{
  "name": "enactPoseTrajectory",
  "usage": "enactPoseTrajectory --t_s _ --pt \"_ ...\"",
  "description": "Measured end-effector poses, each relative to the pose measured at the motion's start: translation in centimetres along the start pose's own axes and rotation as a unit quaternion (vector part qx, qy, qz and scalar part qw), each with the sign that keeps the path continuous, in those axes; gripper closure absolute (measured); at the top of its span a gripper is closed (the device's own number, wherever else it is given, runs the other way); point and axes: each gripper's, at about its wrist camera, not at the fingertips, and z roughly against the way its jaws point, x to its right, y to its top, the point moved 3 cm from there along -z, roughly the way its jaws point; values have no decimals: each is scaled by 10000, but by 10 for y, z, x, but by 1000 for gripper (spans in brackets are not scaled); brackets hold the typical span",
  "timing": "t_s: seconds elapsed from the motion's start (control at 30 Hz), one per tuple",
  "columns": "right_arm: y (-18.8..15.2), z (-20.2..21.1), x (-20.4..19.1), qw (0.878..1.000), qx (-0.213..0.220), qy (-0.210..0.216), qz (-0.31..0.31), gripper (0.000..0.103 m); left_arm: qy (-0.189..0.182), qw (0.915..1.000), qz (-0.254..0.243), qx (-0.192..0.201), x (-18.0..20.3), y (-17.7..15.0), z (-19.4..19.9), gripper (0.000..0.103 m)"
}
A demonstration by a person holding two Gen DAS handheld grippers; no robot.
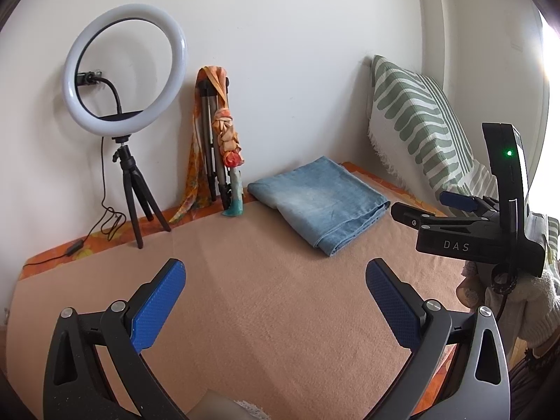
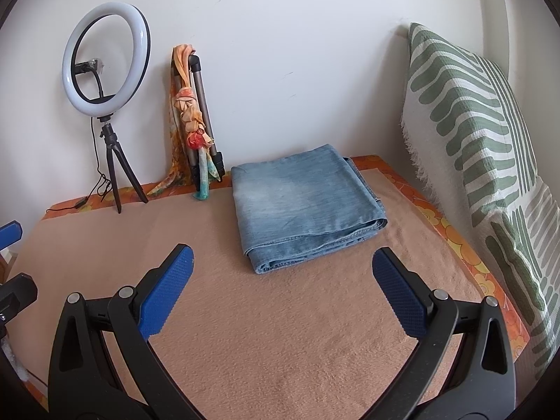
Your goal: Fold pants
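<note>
Light blue denim pants lie folded into a flat rectangular stack at the far side of the tan blanket, close to the wall. My left gripper hovers open above the blanket, short of the pants, nothing between its blue pads. My right gripper is open too, just in front of the stack's near edge, and holds nothing. In the left wrist view the right gripper shows from the side at the right, level with the pants. A blue fingertip of the left gripper peeks in at the right wrist view's left edge.
A lit ring light on a small black tripod stands at the back left, its cable trailing over the blanket's orange border. A folded tripod wrapped in an orange scarf leans on the wall. A green-striped pillow lines the right side.
</note>
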Motion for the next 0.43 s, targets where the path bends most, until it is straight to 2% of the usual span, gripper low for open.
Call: enactPoseTrajectory --t_s 0.43 --pt "-1 -2 -5 10000 -28 61 42 0 0 10000 32 -48 -3 -2 1 1"
